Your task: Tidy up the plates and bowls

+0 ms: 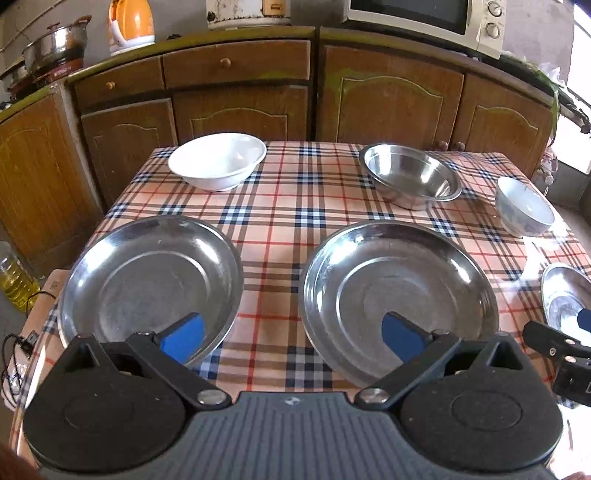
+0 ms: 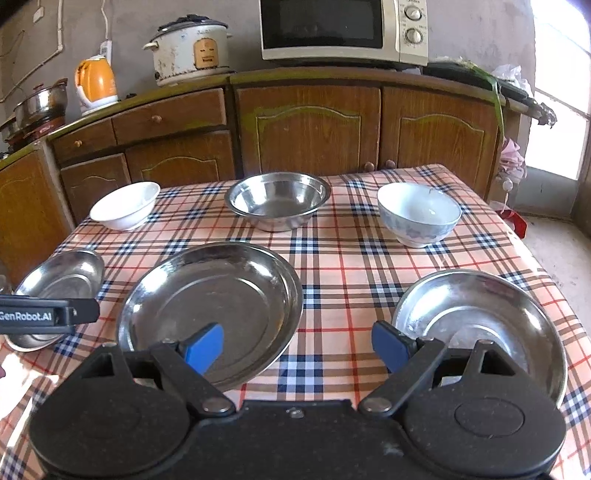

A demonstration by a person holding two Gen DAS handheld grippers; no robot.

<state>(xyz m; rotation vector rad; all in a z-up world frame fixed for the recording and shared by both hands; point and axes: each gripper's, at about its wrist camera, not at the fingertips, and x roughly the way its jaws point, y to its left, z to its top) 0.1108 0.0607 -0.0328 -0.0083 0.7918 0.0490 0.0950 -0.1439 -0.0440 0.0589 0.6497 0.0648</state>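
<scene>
Plates (image 2: 210, 306) steel, near edges hidden behind grippers; left gripper (image 1: 293, 338), right gripper (image 2: 297, 345) both spread, seemingly empty; rightmost plate (image 1: 565, 295) cut off

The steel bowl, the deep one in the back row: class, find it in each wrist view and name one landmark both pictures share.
Left wrist view: the steel bowl sits upper right of centre, at the table's far edge, tilted by the lens.
Right wrist view: it sits near the top centre, between two white bowls.
Shared landmark: the microwave on the counter behind it.
</scene>
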